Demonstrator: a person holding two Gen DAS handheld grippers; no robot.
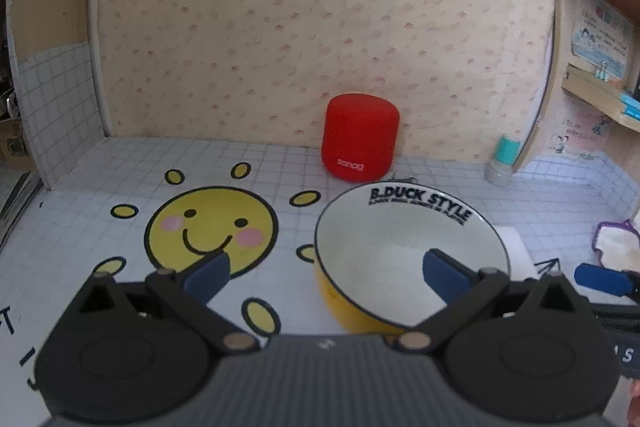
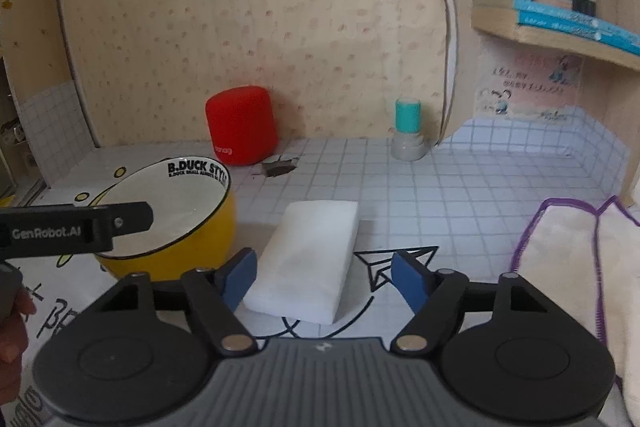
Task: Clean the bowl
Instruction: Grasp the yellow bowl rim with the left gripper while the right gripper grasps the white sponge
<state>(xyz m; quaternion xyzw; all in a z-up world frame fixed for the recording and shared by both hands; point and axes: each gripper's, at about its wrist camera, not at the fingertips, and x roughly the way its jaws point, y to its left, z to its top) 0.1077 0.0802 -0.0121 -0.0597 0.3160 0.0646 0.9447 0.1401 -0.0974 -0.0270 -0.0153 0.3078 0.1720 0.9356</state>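
A yellow bowl with a white inside and "B.DUCK STYLE" lettering stands on the checked table; it also shows in the right wrist view. My left gripper is open, its right finger over the bowl's inside and its left finger outside the rim. A white sponge block lies right of the bowl. My right gripper is open and empty, its fingers on either side of the sponge's near end, just above it. The left gripper's body shows at the left in the right wrist view.
A red speaker stands at the back wall behind the bowl. A teal-capped bottle stands at the back right. A cream cloth with purple edging lies at the right. A wall shelf holds books.
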